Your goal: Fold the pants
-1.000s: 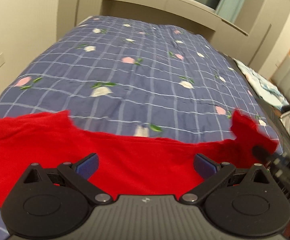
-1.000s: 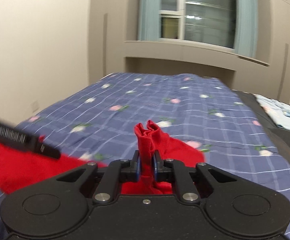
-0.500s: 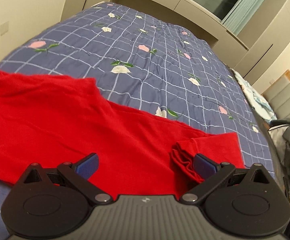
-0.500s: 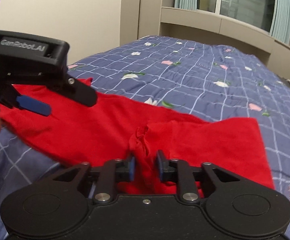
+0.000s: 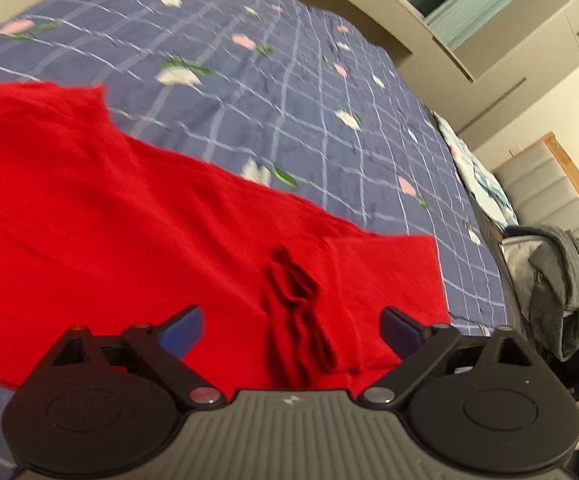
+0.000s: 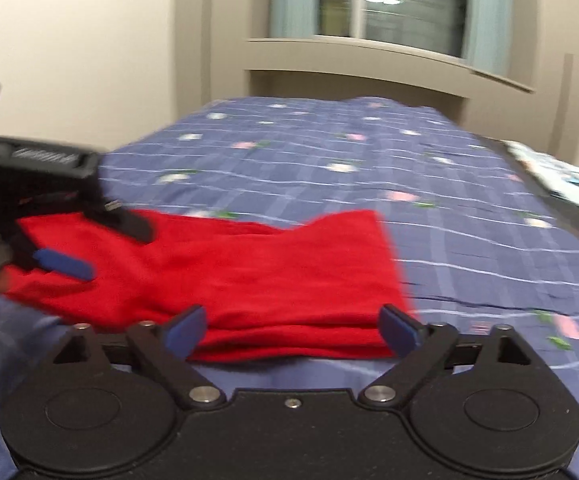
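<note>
One bed (image 5: 273, 92) fills both views, its blue checked, flower-printed cover carrying the red pants (image 5: 129, 240), which lie flat across the near edge with their long axis running side to side, along that edge. In the right wrist view the cloth shows stacked layers at its near edge, so at least one fold seems already made.

The right gripper (image 6: 292, 328) has just been opening and now stands wide apart; the doubled edge of the pants lies just ahead between the pads, but neither pad presses it, so the cloth is let go. The left gripper (image 5: 291, 328) is also spread wide, its jaws having closed only slightly, and it grips nothing. A bunched ridge (image 5: 297, 320) of red cloth lies straight ahead between its pads, untouched.

That ridge is what the next move likely turns on: it lies nearest the left gripper, running away from it, and would want smoothing or pinching before a further fold.

Only the left view shows the ridge and the grey garment (image 5: 561, 280) off the bed's right edge. Only the right view shows the layered near edge, the window (image 6: 389, 4), and the left gripper from the side, hovering over the cloth's left end.
</note>
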The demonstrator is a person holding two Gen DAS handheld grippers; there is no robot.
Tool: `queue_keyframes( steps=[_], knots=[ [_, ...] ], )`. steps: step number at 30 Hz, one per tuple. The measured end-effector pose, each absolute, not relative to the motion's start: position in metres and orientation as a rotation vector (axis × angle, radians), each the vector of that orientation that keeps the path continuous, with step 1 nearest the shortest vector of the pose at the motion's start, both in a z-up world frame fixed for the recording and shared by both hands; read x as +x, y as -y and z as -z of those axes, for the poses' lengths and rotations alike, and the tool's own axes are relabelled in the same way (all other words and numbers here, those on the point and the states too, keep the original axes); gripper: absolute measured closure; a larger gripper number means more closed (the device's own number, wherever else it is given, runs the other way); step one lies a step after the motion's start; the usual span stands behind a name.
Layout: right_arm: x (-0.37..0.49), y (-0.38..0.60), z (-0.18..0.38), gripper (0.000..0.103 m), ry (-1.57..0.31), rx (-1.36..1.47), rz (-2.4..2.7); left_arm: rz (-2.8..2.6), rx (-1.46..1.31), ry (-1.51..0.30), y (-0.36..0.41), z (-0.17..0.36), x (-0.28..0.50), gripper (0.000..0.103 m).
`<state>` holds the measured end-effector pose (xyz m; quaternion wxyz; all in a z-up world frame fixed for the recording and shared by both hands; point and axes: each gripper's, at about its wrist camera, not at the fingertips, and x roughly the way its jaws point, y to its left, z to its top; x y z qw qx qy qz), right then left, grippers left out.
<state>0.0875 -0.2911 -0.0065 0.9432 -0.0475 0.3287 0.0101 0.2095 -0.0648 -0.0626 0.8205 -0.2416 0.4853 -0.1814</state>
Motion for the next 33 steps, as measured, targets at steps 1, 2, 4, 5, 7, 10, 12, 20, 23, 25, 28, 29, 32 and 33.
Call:
queue_keyframes(
  steps=[1,2,4,5,7,10,12,20,23,25,28,29,32,33],
  knots=[
    [0.091,0.299,0.007,0.007,-0.671,-0.098,0.014,0.390,-0.511,-1.048,0.071,0.065,0.211,0.016],
    [0.096,0.307,0.008,0.007,-0.667,-0.094,0.044,0.388,-0.508,-1.063,0.077,0.067,0.213,0.021],
    [0.108,0.324,0.009,0.004,-0.654,-0.083,0.083,0.369,-0.497,-1.086,0.086,0.070,0.216,0.033],
    [0.114,0.331,0.009,0.004,-0.652,-0.079,0.098,0.357,-0.488,-1.095,0.090,0.072,0.217,0.050],
    [0.129,0.344,0.010,0.004,-0.649,-0.071,0.120,0.347,-0.479,-1.101,0.094,0.074,0.218,0.075],
    [0.155,0.355,0.010,0.004,-0.642,-0.074,0.137,0.364,-0.486,-1.084,0.095,0.070,0.217,0.092],
    [0.169,0.358,0.010,0.003,-0.632,-0.088,0.141,0.379,-0.463,-1.073,0.096,0.064,0.215,0.093],
    [0.217,0.361,0.044,0.003,-0.720,-0.136,0.166,0.356,-0.393,-1.085,0.094,0.069,0.213,0.094],
    [0.221,0.362,0.059,0.001,-0.740,-0.158,0.164,0.349,-0.392,-1.090,0.094,0.074,0.214,0.094],
    [0.220,0.365,0.057,0.001,-0.744,-0.136,0.164,0.350,-0.395,-1.087,0.093,0.073,0.214,0.094],
    [0.206,0.364,0.047,0.002,-0.725,-0.148,0.181,0.351,-0.398,-1.085,0.092,0.073,0.213,0.094],
    [0.199,0.365,0.044,0.002,-0.715,-0.138,0.186,0.350,-0.398,-1.085,0.092,0.074,0.213,0.094],
    [0.179,0.369,0.045,0.001,-0.722,-0.104,0.216,0.347,-0.389,-1.083,0.095,0.074,0.212,0.094],
    [0.178,0.370,0.050,0.001,-0.742,-0.106,0.219,0.347,-0.384,-1.081,0.096,0.074,0.212,0.094]
  ],
)
